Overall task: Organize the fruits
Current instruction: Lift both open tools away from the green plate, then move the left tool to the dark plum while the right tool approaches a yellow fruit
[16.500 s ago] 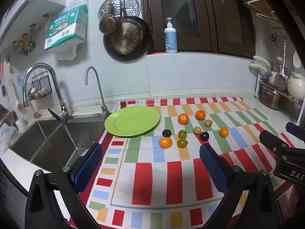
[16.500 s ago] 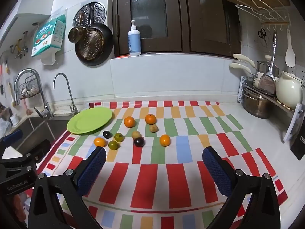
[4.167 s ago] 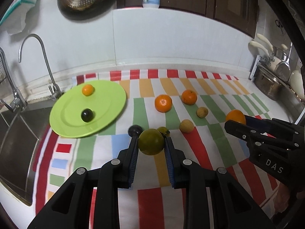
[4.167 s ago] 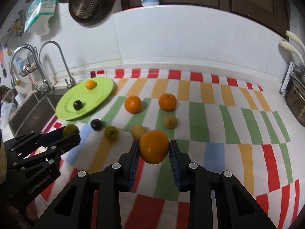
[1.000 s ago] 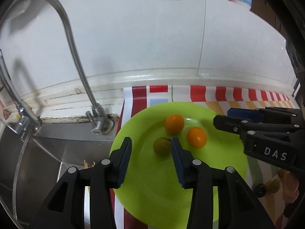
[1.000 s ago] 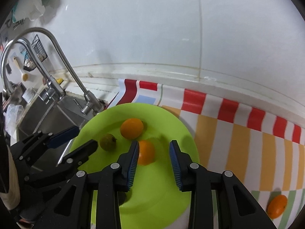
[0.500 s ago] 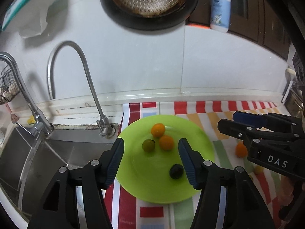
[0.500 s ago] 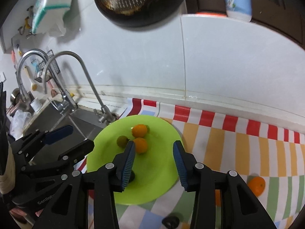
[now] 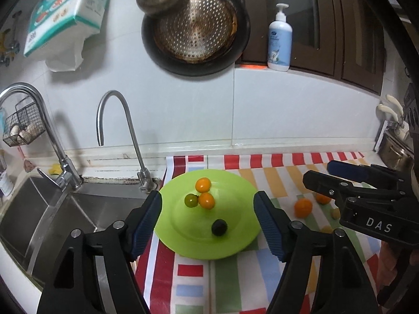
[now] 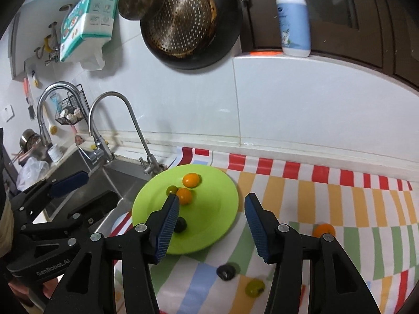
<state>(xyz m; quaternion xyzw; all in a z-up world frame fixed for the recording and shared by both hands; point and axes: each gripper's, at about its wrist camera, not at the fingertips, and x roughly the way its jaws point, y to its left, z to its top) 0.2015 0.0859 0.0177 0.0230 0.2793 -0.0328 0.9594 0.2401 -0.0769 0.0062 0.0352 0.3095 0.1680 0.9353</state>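
Note:
A green plate [image 9: 235, 246] [image 10: 220, 209] lies on the striped mat beside the sink. It holds two orange fruits [image 9: 203, 184] [image 9: 207, 200], a green fruit [image 9: 191, 200] and a dark fruit [image 9: 219, 227]. My left gripper [image 9: 208, 225] is open and empty above the plate's near side. My right gripper [image 10: 211, 226] is open and empty above the plate. On the mat lie oranges [image 9: 303, 208] [image 10: 323, 230], a dark fruit [image 10: 226, 271] and a green fruit [image 10: 254, 287].
The steel sink [image 9: 39, 209] with two taps [image 9: 115, 136] is left of the plate. A pan [image 9: 195, 26] hangs on the wall. A soap bottle [image 9: 279, 41] stands on the ledge. Pots [image 9: 395, 151] stand at far right.
Both grippers have pulled back and up from the plate and opened wider. The green and orange fruits they set down stay on the plate.

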